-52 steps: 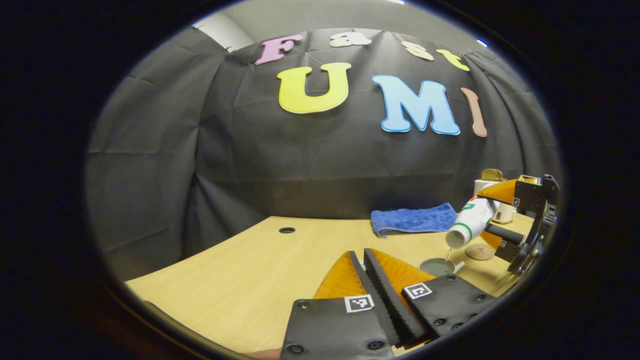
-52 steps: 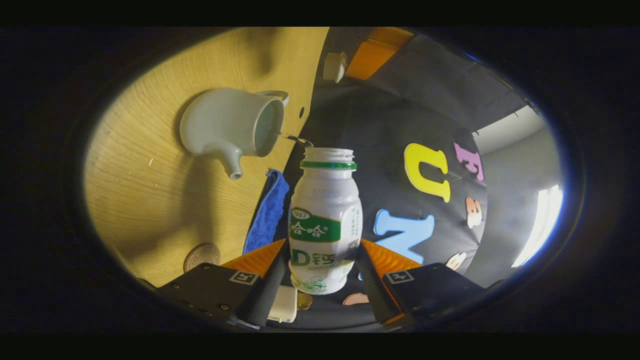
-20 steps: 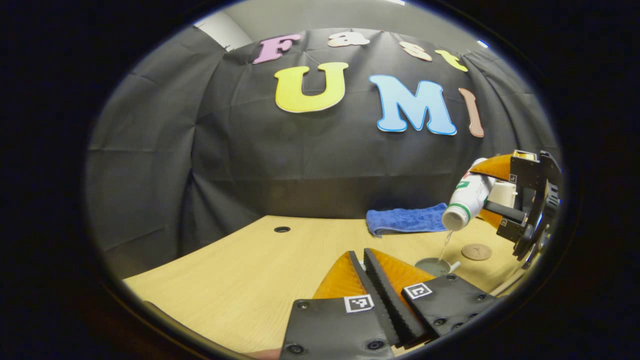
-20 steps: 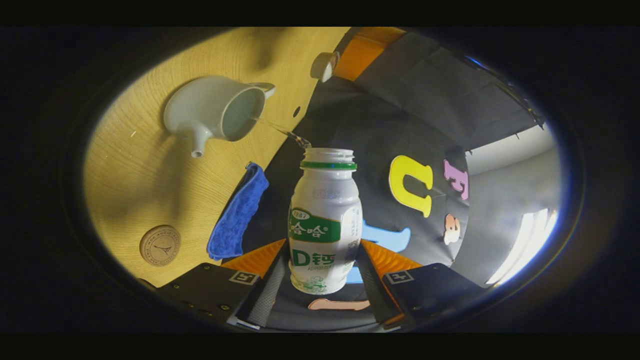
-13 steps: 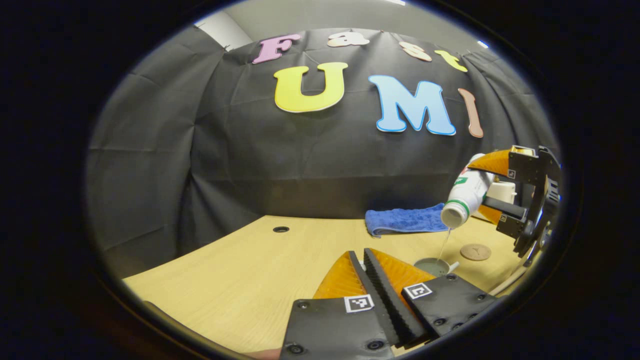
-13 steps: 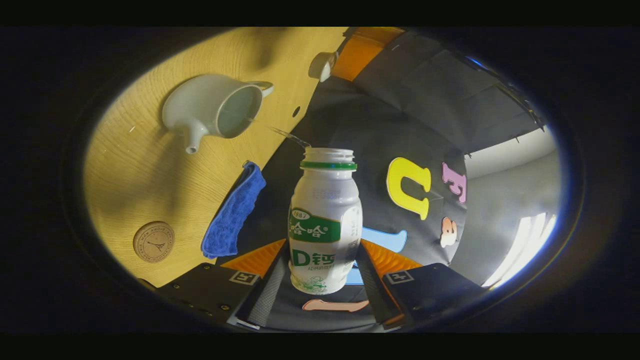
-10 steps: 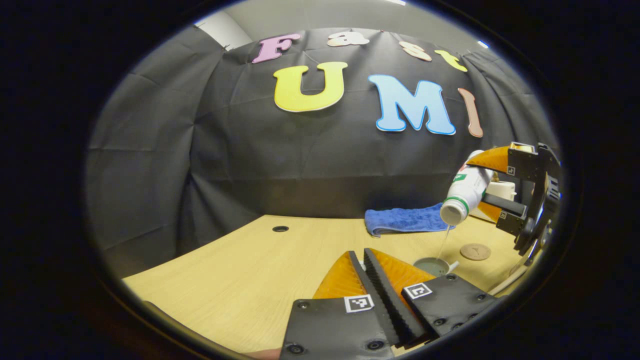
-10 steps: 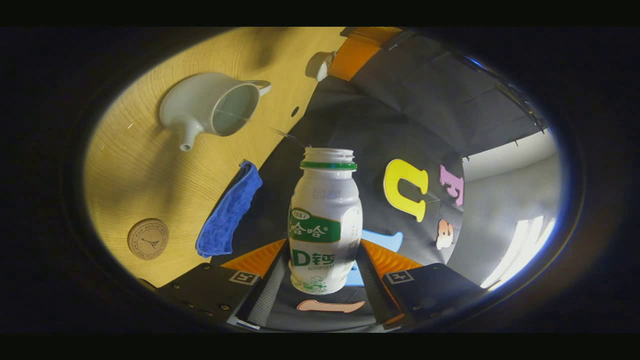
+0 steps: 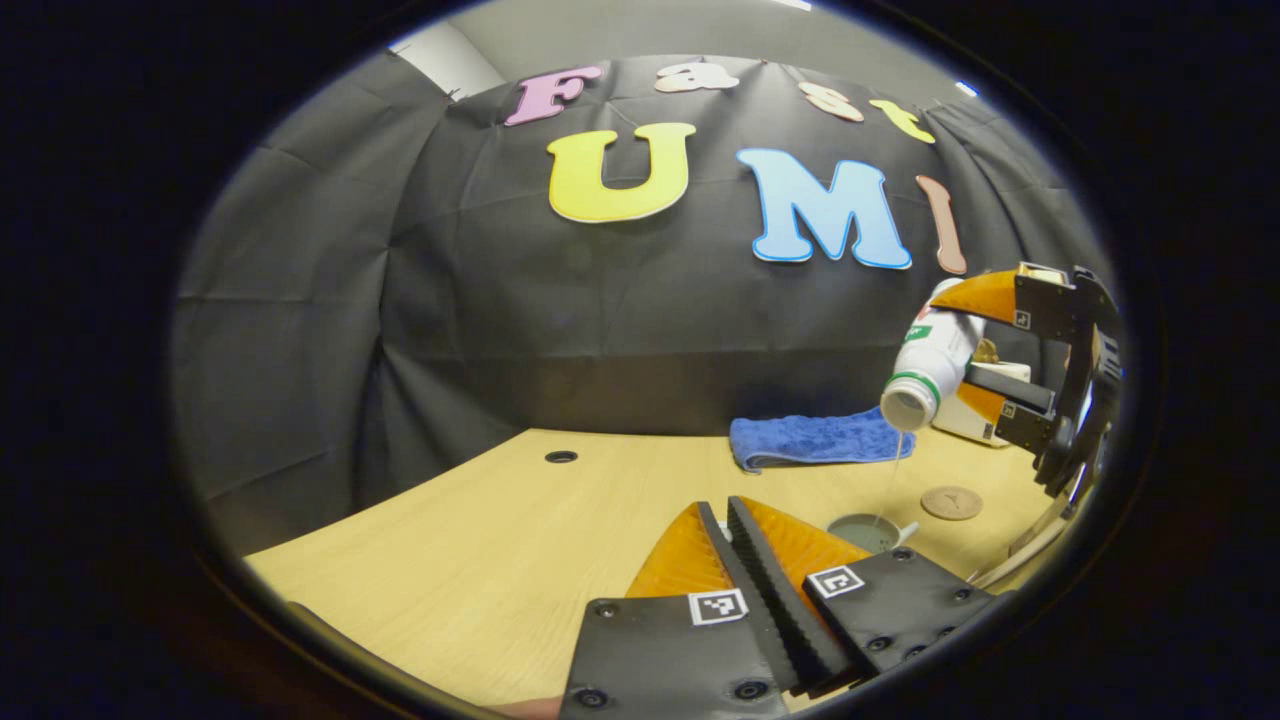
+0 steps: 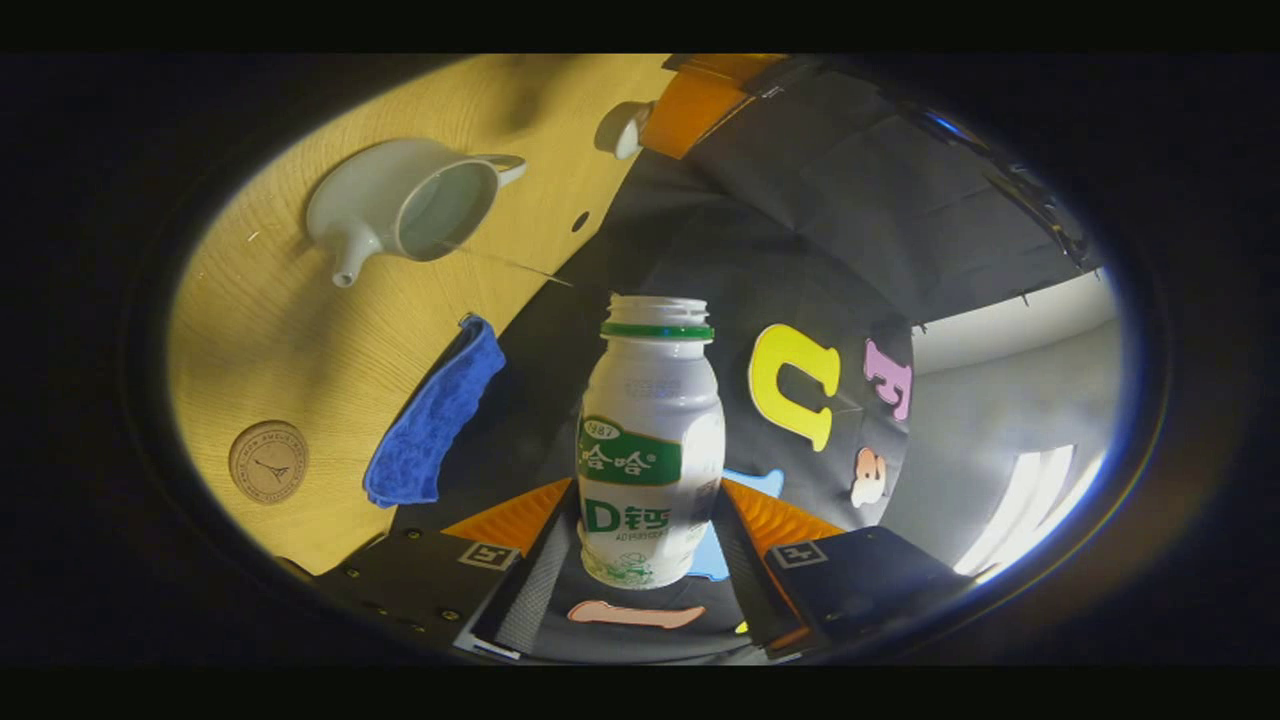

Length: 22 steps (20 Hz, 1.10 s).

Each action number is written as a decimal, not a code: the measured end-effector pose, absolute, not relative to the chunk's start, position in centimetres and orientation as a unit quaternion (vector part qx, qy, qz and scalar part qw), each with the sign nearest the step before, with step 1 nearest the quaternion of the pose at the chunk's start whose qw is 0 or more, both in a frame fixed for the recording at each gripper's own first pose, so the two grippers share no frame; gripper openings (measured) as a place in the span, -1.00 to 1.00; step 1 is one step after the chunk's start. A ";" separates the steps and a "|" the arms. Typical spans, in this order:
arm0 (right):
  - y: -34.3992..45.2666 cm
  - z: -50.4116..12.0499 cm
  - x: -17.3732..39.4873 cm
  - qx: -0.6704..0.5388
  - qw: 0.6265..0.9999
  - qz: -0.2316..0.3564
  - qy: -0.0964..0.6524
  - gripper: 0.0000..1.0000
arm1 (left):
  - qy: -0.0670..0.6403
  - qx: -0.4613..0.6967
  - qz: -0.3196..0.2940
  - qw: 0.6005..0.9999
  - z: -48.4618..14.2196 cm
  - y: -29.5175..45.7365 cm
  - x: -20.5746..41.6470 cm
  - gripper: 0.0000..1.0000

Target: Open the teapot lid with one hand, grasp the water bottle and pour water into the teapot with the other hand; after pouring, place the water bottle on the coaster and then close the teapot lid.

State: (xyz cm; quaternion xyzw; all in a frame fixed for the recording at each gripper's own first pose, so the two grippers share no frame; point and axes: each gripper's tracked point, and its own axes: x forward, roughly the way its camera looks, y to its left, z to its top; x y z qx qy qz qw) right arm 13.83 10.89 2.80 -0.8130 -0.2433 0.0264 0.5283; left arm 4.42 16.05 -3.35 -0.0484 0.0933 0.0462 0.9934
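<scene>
A white water bottle (image 10: pixel 650 450) with a green label is gripped at its base by my right gripper (image 10: pixel 648 505). In the left gripper view the bottle (image 9: pixel 925 365) hangs tilted, mouth down, at the right with the right gripper (image 9: pixel 958 352) around it. A thin thread of water falls from it into the open pale teapot (image 9: pixel 868 532) below. The teapot (image 10: pixel 400 205) stands on the wooden table (image 10: pixel 300 330) without its lid. My left gripper (image 9: pixel 722 508) is shut; in the right gripper view its fingers (image 10: pixel 695 100) hold the small white lid (image 10: pixel 618 130) above the table, off to the teapot's side.
A round cork coaster (image 9: pixel 950 502) lies right of the teapot, also the coaster (image 10: pixel 268 461) near a folded blue cloth (image 10: pixel 430 430). The cloth (image 9: pixel 815 440) sits by the back wall. A white container (image 9: pixel 975 415) stands behind the bottle. A cable hole (image 9: pixel 560 457) marks the table.
The right gripper has raised the tilted bottle higher above the teapot, and the stream has thinned to a thread. The left gripper has stayed still with the lid.
</scene>
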 end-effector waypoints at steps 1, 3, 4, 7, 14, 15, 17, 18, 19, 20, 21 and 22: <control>10.9 2.8 13.8 -0.813 0.527 0.025 -0.246 0.53 | 0.094 -0.048 0.046 0.993 -3.4 16.0 4.4 -0.82; 10.9 2.9 14.0 -0.813 0.524 0.021 -0.252 0.53 | 0.094 -0.047 0.045 0.993 -3.4 16.0 4.4 -0.82; 10.8 3.0 14.0 -0.813 0.523 0.020 -0.255 0.53 | 0.094 -0.047 0.044 0.993 -3.5 16.0 4.4 -0.82; 10.9 3.0 13.9 -0.811 0.523 0.014 -0.262 0.53 | 0.094 -0.048 0.045 0.993 -3.4 16.0 4.4 -0.82; 10.6 2.2 14.1 -0.791 0.560 0.029 -0.246 0.52 | 0.093 -0.048 0.045 0.994 -3.3 16.1 4.4 -0.81; 10.4 2.0 14.5 -0.780 0.581 0.039 -0.231 0.53 | 0.092 -0.048 0.045 0.994 -3.4 16.1 4.4 -0.81; 10.0 0.9 14.8 -0.752 0.628 0.059 -0.192 0.49 | 0.090 -0.049 0.045 0.994 -3.4 16.0 4.4 -0.81; 9.9 0.4 15.2 -0.732 0.654 0.072 -0.174 0.51 | 0.090 -0.050 0.046 0.994 -3.3 16.0 4.4 -0.81; 9.8 0.1 15.3 -0.712 0.679 0.082 -0.156 0.53 | 0.089 -0.050 0.045 0.994 -3.3 16.0 4.4 -0.81; 9.7 -0.2 15.5 -0.691 0.703 0.089 -0.141 0.53 | 0.088 -0.050 0.045 0.994 -3.3 16.1 4.4 -0.81; 9.5 -0.7 15.6 -0.670 0.726 0.097 -0.123 0.53 | 0.087 -0.050 0.044 0.994 -3.2 16.1 4.4 -0.81; 9.5 -1.1 15.6 -0.649 0.746 0.105 -0.107 0.53 | 0.086 -0.050 0.043 0.994 -3.3 16.0 4.4 -0.81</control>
